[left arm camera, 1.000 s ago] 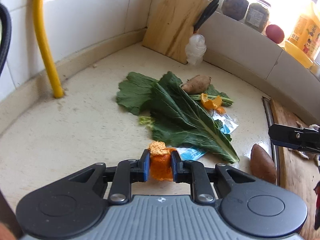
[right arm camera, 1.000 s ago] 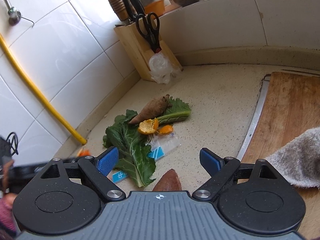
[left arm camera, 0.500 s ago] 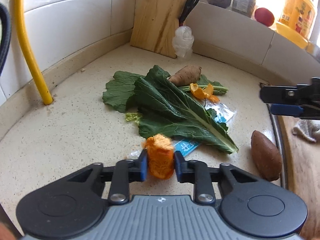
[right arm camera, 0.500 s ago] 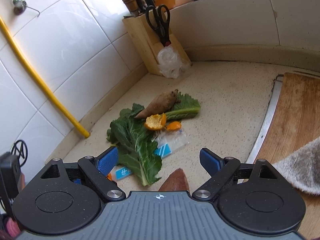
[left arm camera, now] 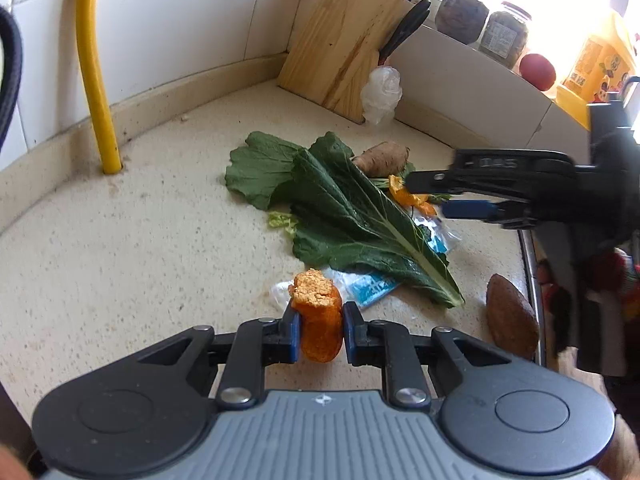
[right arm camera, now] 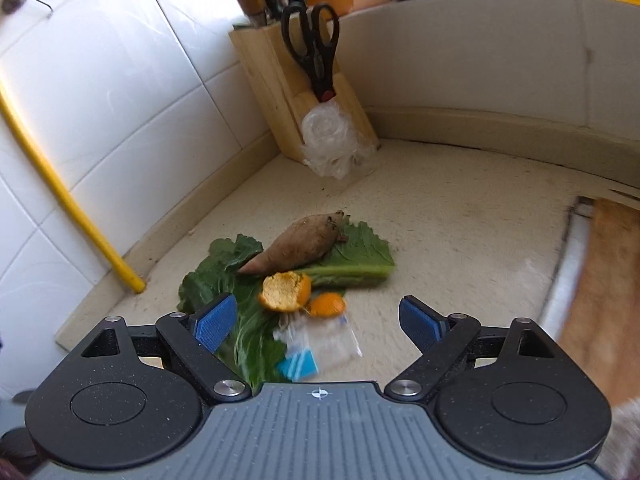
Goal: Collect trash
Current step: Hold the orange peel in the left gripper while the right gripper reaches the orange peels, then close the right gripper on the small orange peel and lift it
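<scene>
My left gripper [left arm camera: 318,338] is shut on a piece of orange peel [left arm camera: 318,314], held above the counter. My right gripper [right arm camera: 318,322] is open and empty, hovering over the trash pile; it also shows in the left wrist view [left arm camera: 448,196]. Below it lie two orange peel pieces [right arm camera: 286,291], a clear and blue plastic wrapper [right arm camera: 316,346] and green leaves [right arm camera: 248,332]. In the left wrist view the leaves [left arm camera: 344,208] cover part of a blue wrapper [left arm camera: 370,286].
A sweet potato [right arm camera: 298,246] rests on the leaves; another [left arm camera: 512,316] lies near the cutting board [right arm camera: 604,280]. A wooden knife block [right arm camera: 288,80] with scissors and a crumpled plastic bag [right arm camera: 330,144] stand in the corner. A yellow hose [left arm camera: 94,64] runs down the tiled wall.
My right gripper has moved forward over the peel and wrapper, still open. My left gripper has lifted the orange peel slightly and pulled back.
</scene>
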`<control>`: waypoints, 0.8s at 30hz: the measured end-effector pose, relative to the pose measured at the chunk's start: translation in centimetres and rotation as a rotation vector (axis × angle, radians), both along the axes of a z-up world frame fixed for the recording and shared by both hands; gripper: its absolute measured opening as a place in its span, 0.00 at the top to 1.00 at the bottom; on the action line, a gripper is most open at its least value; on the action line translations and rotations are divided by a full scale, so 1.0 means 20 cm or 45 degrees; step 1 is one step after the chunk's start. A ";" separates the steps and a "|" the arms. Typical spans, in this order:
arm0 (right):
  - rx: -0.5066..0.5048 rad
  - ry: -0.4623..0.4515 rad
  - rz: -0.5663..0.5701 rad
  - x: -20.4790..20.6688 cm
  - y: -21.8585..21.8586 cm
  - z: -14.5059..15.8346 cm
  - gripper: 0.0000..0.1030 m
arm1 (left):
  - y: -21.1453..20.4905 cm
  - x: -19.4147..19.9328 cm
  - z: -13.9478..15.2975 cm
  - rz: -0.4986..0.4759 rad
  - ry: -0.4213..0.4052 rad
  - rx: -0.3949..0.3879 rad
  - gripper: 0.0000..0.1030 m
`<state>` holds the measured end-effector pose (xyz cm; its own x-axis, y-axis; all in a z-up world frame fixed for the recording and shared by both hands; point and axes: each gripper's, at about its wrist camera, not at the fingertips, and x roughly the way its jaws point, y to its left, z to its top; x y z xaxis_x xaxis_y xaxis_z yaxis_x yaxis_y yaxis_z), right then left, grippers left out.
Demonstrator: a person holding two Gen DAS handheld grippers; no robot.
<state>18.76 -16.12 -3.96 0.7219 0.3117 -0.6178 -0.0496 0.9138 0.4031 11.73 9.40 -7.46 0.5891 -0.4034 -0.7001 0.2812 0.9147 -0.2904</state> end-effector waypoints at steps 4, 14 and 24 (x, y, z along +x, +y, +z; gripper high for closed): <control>0.010 0.080 -0.042 0.12 0.08 -0.08 0.24 | 0.01 -0.01 -0.02 -0.008 0.011 -0.003 0.83; -0.016 0.102 0.005 0.12 0.12 -0.11 0.72 | 0.02 -0.03 -0.02 -0.018 0.020 -0.008 0.82; 0.030 0.069 -0.019 0.05 0.06 -0.11 0.77 | 0.04 -0.06 0.05 0.005 -0.030 0.003 0.82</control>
